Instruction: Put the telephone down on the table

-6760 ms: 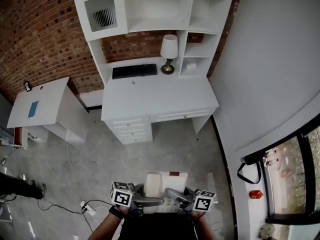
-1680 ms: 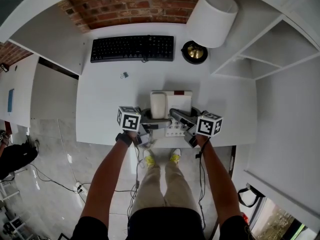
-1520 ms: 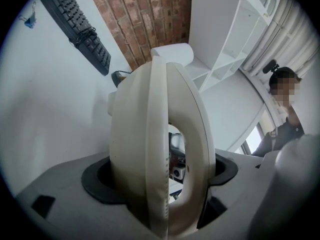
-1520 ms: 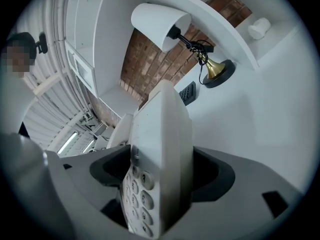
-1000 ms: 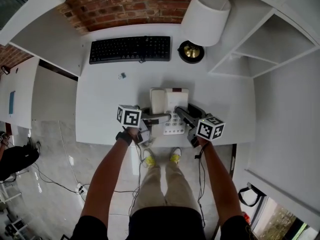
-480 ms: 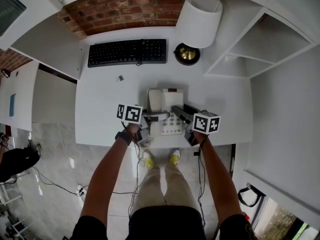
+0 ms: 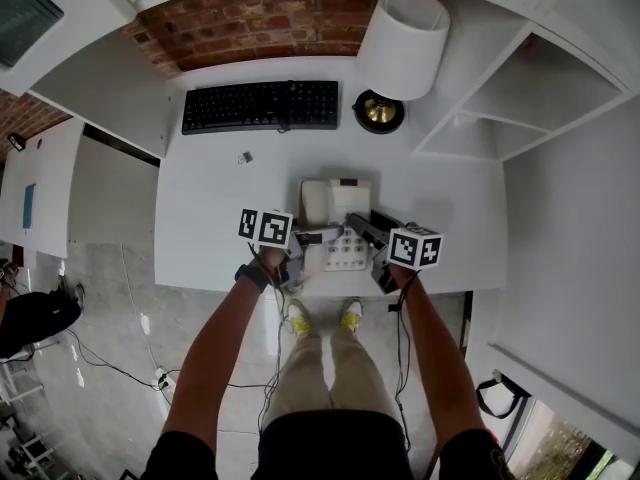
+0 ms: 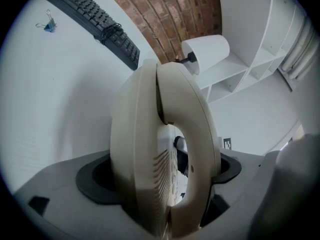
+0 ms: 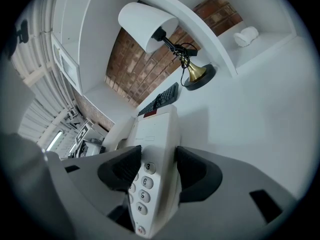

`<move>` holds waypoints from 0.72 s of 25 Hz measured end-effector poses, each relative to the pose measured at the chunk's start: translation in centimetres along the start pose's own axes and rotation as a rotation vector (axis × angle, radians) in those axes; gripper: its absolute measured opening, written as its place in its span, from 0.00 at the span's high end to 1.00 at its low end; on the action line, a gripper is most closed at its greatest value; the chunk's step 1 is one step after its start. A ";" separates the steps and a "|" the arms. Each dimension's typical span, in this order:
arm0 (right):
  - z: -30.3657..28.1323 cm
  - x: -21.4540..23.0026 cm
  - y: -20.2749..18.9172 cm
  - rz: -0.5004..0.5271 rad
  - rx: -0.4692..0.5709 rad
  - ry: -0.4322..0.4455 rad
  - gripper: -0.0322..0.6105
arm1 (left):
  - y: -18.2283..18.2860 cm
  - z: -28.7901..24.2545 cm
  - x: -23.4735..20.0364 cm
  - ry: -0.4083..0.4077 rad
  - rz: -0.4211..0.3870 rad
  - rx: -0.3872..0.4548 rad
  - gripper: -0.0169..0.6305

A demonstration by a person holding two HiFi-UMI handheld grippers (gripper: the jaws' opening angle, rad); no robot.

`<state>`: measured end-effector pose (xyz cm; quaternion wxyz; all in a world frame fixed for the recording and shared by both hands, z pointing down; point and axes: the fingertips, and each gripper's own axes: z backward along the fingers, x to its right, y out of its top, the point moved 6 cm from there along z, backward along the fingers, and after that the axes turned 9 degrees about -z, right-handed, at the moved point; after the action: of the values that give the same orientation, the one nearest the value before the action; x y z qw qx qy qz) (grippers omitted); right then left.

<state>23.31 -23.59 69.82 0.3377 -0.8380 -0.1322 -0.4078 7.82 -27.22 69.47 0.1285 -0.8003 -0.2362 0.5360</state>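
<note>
A beige telephone with its handset in the cradle lies flat on the white desk, near the front edge. My left gripper straddles the handset side. Its jaws have just been opening, and the pads stand close beside the phone with the phone still between them. My right gripper is shut on the keypad side, and both of its pads press the casing.
A black keyboard lies at the back of the desk. Right of it stands a lamp with a white shade on a brass base. A small binder clip lies behind the phone to the left. White shelves rise at the right.
Earlier I carried the telephone across the room; it now rests on the desk. Over the last second both grippers stayed beside it, and the left marker cube turned slightly.
</note>
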 end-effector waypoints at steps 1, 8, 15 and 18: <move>0.0 -0.1 0.1 0.006 0.002 -0.001 0.60 | 0.0 0.0 0.0 0.002 -0.001 -0.002 0.20; 0.0 0.1 0.1 -0.002 0.001 -0.001 0.60 | 0.1 0.0 -0.1 0.028 -0.009 -0.049 0.20; 0.1 -0.2 0.4 0.024 0.017 -0.012 0.61 | 0.2 0.0 0.1 0.089 -0.010 -0.067 0.19; 0.2 -0.1 0.3 0.022 0.016 -0.016 0.61 | 0.1 -0.1 0.3 0.121 -0.009 -0.063 0.18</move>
<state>23.52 -23.65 69.55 0.3478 -0.8398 -0.1291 -0.3963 7.99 -27.16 69.26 0.1197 -0.8337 -0.2483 0.4785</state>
